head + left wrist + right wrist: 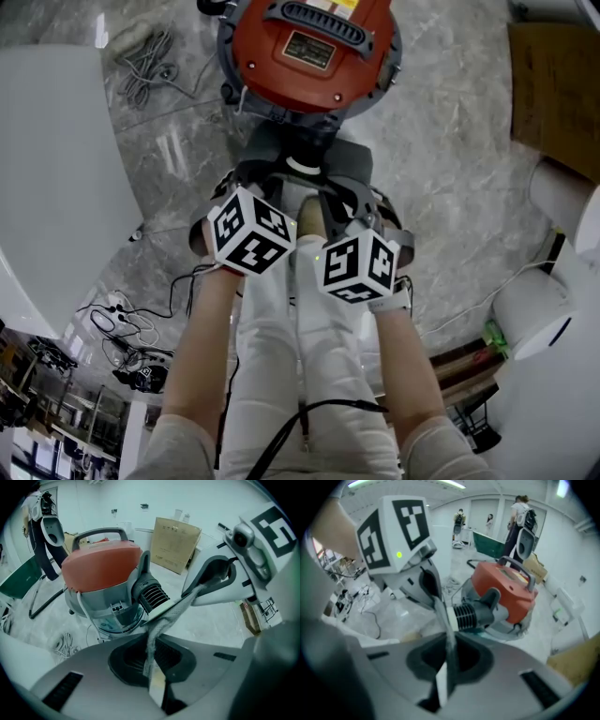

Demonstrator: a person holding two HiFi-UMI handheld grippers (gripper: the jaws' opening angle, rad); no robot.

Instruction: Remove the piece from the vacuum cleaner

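Left gripper view: pinched the thin grey piece (161, 620) just in front of the vacuum cleaner (101, 573), left gripper (157, 686) and right gripper (444, 681) both clamped on it, likely to share the pull.

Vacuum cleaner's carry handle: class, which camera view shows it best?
Left gripper view: the handle arches in profile above the red lid. Head view shows only its ribbed top; right gripper view, a thin arc.
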